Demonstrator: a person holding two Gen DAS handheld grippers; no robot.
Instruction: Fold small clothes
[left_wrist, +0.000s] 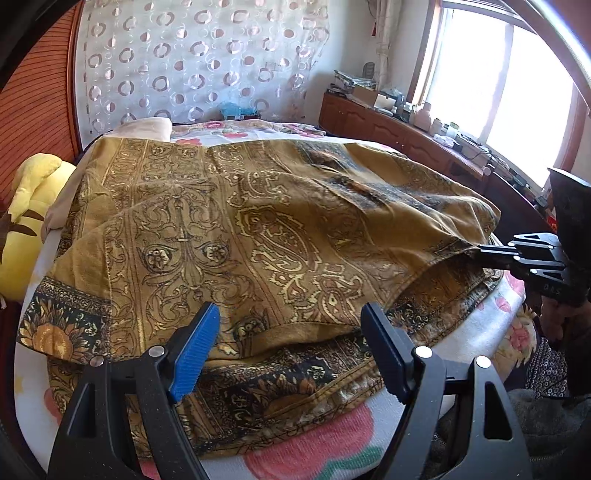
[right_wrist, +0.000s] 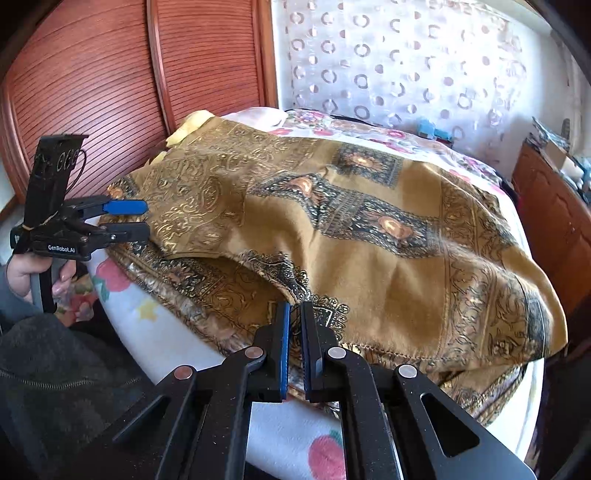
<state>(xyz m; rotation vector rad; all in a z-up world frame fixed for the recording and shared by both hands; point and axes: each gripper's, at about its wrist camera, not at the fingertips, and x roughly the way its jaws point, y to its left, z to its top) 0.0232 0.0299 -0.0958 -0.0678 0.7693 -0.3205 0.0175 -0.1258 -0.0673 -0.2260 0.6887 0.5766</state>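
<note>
Already the mustard paisley garment (left_wrist: 236, 229) lies spread across the floral blanket (left_wrist: 325, 458) on the bed, and one layer looks turned back over another along the near hem, so I'd judge a first fold is begun but far from finished: the cloth is still broad, rumpled and humped toward 12 o'clock

The right gripper (right_wrist: 294, 325) has its jaws pressed together on the near hem of that garment, a pinch of dark patterned edge caught between the blue pads (right_wrist: 284, 350). The left gripper (left_wrist: 291, 347) is spread wide, its pads hovering just over the hem at 6 o'clock of its own view and gripping nothing; from the other camera it sits at 9 o'clock, a hand (right_wrist: 22, 273) round its handle

Left to do, by my reckoning: take the second corner, carry both across, flatten, fold again

As for containers, none holds clothes here; only a cluttered wooden cabinet (left_wrist: 391, 129) at 2 o'clock, its boxes too small to read, and a yellow plush toy (left_wrist: 29, 206) at 9 o'clock
</note>
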